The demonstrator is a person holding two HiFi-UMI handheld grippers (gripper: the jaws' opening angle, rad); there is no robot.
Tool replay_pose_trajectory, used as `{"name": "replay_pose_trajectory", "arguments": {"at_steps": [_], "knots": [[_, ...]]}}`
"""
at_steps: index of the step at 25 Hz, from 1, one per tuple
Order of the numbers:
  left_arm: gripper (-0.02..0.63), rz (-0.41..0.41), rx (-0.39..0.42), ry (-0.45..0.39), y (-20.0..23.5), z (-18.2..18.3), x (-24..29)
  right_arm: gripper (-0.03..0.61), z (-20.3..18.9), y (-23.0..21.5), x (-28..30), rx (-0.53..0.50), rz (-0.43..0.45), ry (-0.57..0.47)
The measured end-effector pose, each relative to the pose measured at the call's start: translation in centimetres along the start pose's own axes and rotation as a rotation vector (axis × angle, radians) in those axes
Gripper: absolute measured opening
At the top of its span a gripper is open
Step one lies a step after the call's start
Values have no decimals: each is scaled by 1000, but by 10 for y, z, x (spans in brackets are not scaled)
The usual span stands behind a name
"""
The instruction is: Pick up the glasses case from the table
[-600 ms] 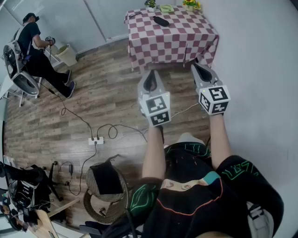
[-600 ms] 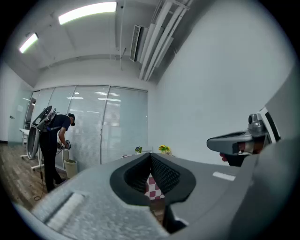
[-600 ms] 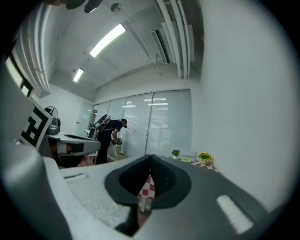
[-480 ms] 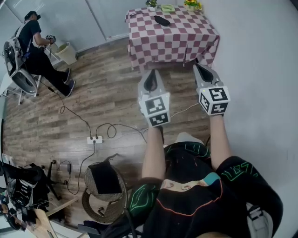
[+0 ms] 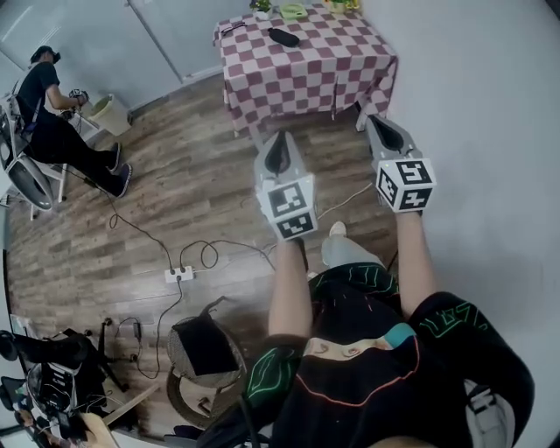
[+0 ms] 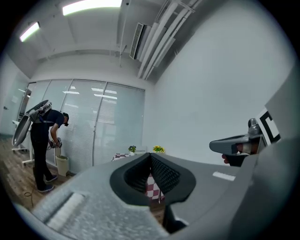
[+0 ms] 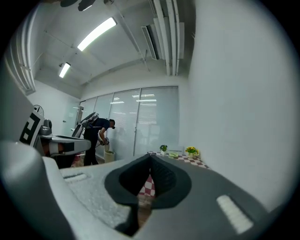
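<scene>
The black glasses case (image 5: pixel 282 37) lies on the table with the red-and-white checkered cloth (image 5: pixel 306 70), far ahead at the top of the head view. Both grippers are held out level above the wooden floor, well short of the table. My left gripper (image 5: pixel 278 137) has its jaws closed tip to tip with nothing between them, as the left gripper view (image 6: pixel 150 154) shows. My right gripper (image 5: pixel 377 121) is also shut and empty, its tips meeting in the right gripper view (image 7: pixel 150 157). Through each pair of jaws the checkered cloth shows in the distance.
Two potted plants (image 5: pixel 260 5) and a green dish (image 5: pixel 292 11) stand at the table's back. A white wall (image 5: pixel 490 131) runs along the right. A seated person (image 5: pixel 52 122) and a bin (image 5: pixel 109 114) are at far left. A power strip (image 5: pixel 179 274) with cables and a wicker stool (image 5: pixel 206 367) lie on the floor.
The table has shifted left and up in the head view and a shoe now shows below the grippers. Both grippers stay shut and side by side.
</scene>
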State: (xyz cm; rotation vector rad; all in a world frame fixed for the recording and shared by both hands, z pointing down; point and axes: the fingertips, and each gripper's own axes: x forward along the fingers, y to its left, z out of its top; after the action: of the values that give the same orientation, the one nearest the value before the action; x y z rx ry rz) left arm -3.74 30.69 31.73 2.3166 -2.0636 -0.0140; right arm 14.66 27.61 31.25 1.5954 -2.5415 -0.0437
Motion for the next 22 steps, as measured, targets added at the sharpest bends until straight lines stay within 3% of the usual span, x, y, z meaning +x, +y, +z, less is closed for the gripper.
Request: {"name": "replay_pose_trajectory", "arguments": {"at_steps": [9, 14, 22], "knots": [[9, 46, -44, 47, 26, -31, 23, 4, -28, 10, 43, 8, 62, 69], [9, 47, -44, 74, 24, -39, 54, 3, -34, -14, 62, 11, 43, 83], [9, -28, -21, 97, 0, -56, 148, 3, -51, -80, 125, 41, 8, 100]]}}
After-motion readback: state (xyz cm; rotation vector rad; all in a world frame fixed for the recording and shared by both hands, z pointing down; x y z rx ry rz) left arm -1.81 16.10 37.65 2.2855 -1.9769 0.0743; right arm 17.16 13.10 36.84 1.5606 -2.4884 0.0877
